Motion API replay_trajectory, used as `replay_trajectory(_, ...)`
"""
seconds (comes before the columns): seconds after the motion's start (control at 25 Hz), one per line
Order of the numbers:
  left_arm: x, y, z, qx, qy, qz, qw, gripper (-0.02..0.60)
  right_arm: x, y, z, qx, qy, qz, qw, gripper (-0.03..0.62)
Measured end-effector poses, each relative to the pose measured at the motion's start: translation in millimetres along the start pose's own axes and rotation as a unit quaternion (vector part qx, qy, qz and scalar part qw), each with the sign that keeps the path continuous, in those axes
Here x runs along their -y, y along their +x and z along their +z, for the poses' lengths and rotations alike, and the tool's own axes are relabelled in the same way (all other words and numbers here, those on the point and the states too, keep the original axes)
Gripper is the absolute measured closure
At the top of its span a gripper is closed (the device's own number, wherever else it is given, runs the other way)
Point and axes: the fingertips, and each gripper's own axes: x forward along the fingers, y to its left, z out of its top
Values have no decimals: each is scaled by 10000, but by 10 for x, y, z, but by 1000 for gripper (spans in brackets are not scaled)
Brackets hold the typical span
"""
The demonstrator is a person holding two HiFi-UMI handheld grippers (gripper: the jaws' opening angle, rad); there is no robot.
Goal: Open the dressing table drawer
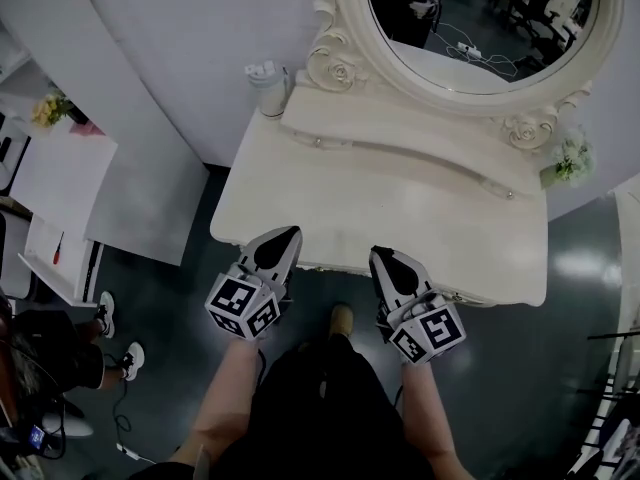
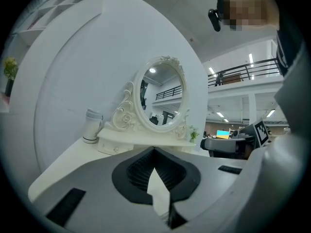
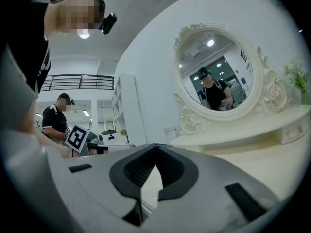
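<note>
The cream dressing table with its oval mirror stands in front of me. A raised shelf under the mirror has small drawers with knobs. The table's front face below the top edge is mostly hidden from above. My left gripper is shut and empty, its tip over the front edge at the left. The right gripper is also shut and empty, at the front edge a little to the right. In the left gripper view the closed tips point across the tabletop toward the mirror; the right gripper view shows its closed tips likewise.
A white canister stands at the table's back left corner and a small plant at the back right. A white desk is off to the left, with a seated person near it. My shoe is just under the table front.
</note>
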Motion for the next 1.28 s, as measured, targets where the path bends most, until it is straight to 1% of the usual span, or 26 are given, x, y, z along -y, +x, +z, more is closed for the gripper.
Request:
replay_trajectory(0.4,-226,598,42,-95,22,153,9998,581,495,533,32,-195,-10,329,9993,589)
replay_trajectory(0.76,-431,909,-17,-215,25,425,9989,580,755,912,-54,-413,49,682,9968,589)
replay_trajectory(1.08,-590,1083,-45,-328,-1,446,9985,580,845,1163,-168,-503,182,735,9959,589)
replay_trajectory(1.28,-733,1287,-68,-370,-38,357,9987,580,889,1339,-234,-566,181,698,9958,589)
